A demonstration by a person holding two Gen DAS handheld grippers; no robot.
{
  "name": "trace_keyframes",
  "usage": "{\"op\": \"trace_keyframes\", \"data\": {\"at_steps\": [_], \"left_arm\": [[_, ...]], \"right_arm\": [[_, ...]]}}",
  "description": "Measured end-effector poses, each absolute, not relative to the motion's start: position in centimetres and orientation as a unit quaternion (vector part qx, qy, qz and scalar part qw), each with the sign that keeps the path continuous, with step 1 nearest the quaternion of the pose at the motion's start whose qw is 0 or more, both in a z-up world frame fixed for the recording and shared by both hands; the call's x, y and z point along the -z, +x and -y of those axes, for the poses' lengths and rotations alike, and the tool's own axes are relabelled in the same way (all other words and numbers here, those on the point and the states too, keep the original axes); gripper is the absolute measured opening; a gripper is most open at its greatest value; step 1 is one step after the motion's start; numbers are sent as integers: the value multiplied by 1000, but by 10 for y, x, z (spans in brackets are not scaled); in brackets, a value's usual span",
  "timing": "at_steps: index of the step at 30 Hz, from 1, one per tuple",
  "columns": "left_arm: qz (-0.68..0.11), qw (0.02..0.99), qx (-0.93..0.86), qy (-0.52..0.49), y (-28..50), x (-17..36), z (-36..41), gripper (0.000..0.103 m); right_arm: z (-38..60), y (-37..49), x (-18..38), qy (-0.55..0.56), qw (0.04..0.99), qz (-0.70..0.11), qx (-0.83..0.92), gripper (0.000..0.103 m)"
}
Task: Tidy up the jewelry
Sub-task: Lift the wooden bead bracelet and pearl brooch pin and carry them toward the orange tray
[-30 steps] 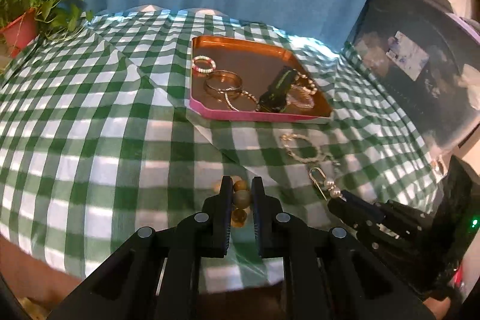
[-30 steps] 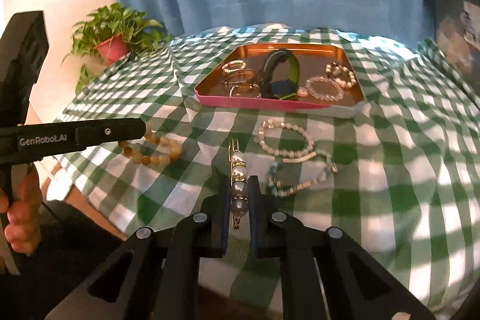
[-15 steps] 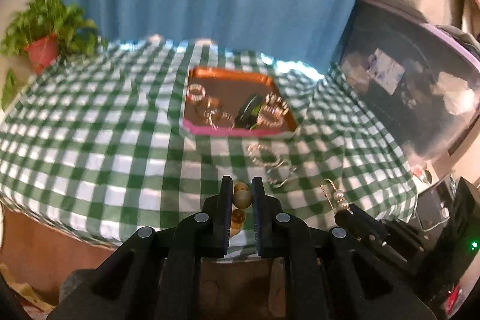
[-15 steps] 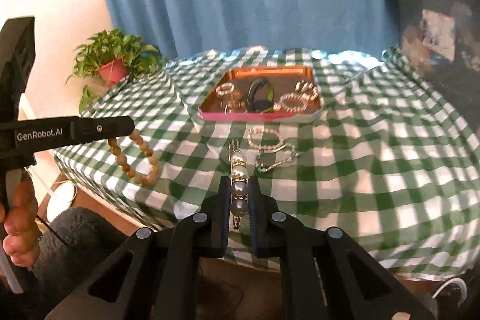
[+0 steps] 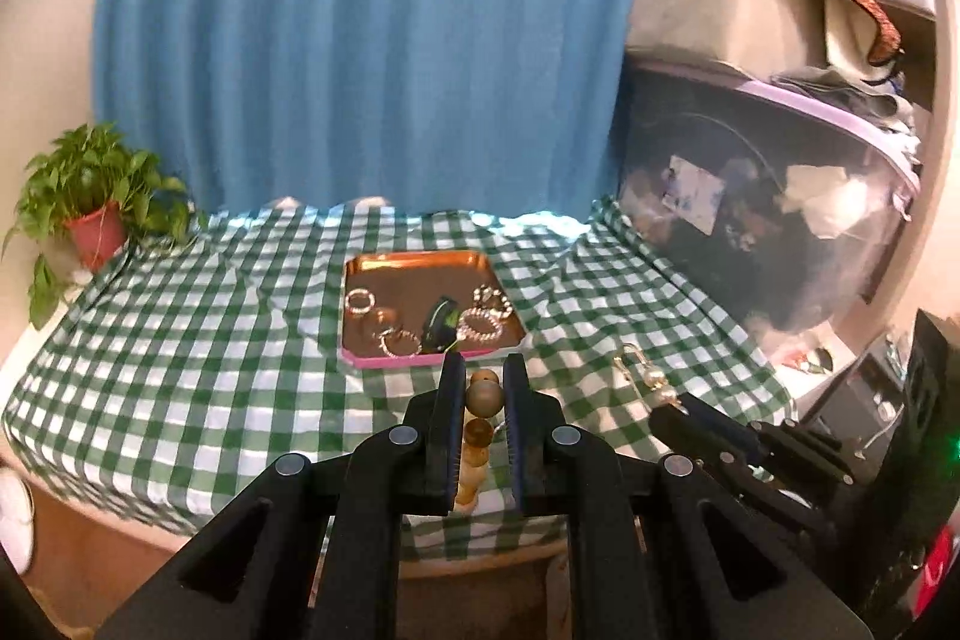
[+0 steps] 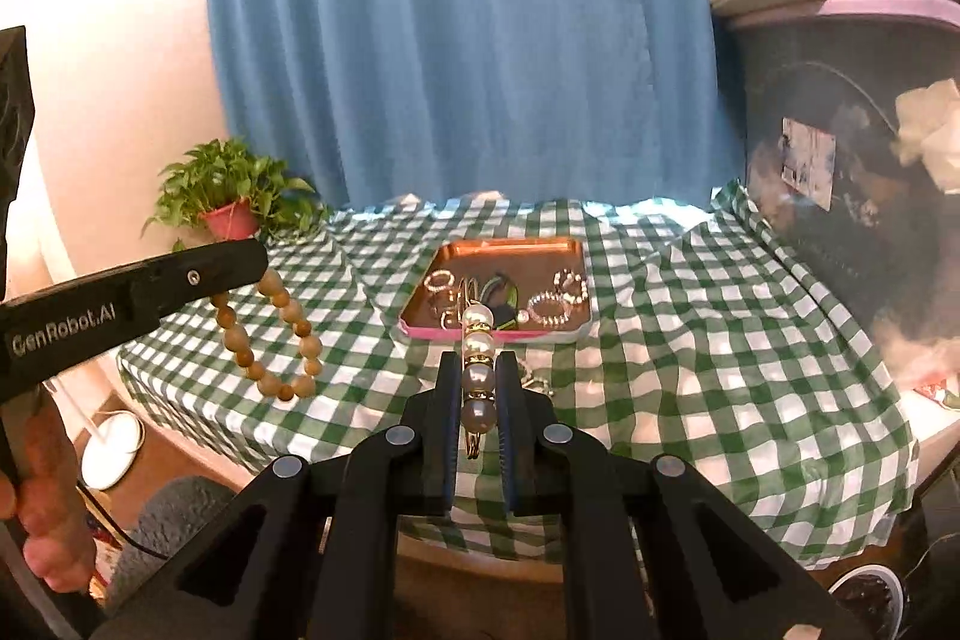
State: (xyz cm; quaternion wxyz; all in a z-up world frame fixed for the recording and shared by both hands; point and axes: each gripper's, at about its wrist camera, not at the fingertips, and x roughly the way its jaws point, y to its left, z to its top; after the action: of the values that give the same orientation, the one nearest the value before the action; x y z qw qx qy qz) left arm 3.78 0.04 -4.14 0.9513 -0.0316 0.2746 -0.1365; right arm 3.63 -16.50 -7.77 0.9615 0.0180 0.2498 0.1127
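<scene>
Pulling back w/ both claws up off desk point(image 5: 180, 340) vs 1 s ago: left claw point(image 5: 483, 388) clamped on wooden bead bracelet point(image 6: 270, 334), right claw point(image 6: 478, 382) pinching pearl bracelet point(image 6: 478, 340). Both picks look ok; tray point(image 6: 510, 247) drop next, probably.

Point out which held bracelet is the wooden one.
The brown wooden-bead bracelet hangs from the left gripper; the right gripper clamps a pearl bracelet.

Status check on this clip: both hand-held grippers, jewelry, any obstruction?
Left hand-held gripper shut on wooden bead bracelet, lifted. Right hand-held gripper shut on pearl clip, lifted. Copper tray ahead, path open.
</scene>
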Motion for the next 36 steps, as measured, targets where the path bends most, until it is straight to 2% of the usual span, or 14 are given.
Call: {"op": "trace_keyframes", "data": {"at_steps": [6, 18, 24, 36], "left_arm": [[-261, 956, 130, -44, 33, 36, -5, 13], [-299, 946, 109, -56, 70, 76, -15, 13], [-333, 937, 105, -27, 104, 105, -6, 13], [-369, 922, 111, -40, 187, 154, -11, 13]], "right_arm": [[161, 30, 64, 16, 964, -238, -120, 10], [158, 52, 77, 23, 960, -249, -124, 10], [158, 77, 89, 20, 958, -259, -121, 10], [164, 153, 119, 11, 951, -289, -111, 10]]}}
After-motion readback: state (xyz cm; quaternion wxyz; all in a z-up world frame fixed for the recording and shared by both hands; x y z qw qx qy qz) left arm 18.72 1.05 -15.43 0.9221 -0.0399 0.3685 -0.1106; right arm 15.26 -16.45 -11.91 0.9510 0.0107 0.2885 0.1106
